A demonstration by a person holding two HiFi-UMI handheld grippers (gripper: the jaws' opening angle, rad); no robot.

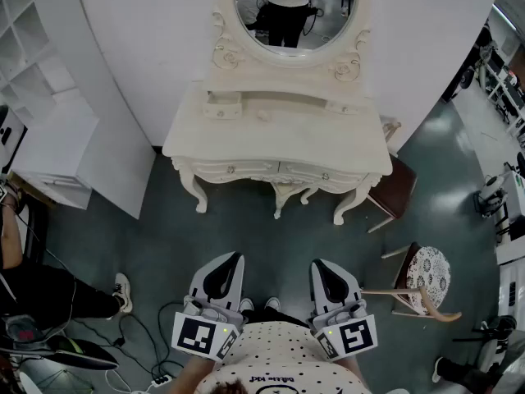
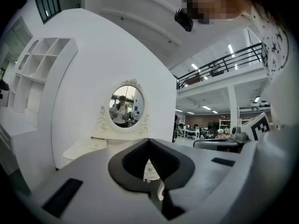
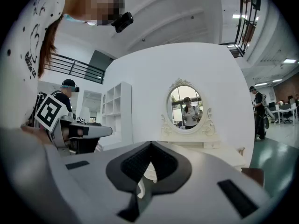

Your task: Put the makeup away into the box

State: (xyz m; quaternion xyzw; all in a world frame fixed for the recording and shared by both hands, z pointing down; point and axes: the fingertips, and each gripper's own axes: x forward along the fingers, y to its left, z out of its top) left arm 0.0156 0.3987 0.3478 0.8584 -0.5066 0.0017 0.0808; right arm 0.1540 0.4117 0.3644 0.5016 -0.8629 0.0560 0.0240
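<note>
A white dressing table with an oval mirror stands against the curved wall ahead of me. Two small raised drawers sit on its top. From here I cannot make out any makeup or a box on it. My left gripper and right gripper are held side by side close to my body, well short of the table and pointing level toward it. Both are shut with nothing between the jaws. The left gripper and right gripper each face the mirror.
A dark-seated chair stands at the table's right corner. Nearer on the right are a round patterned stool and a wooden chair back. A white shelf unit lies left. A seated person's leg and floor cables are at lower left.
</note>
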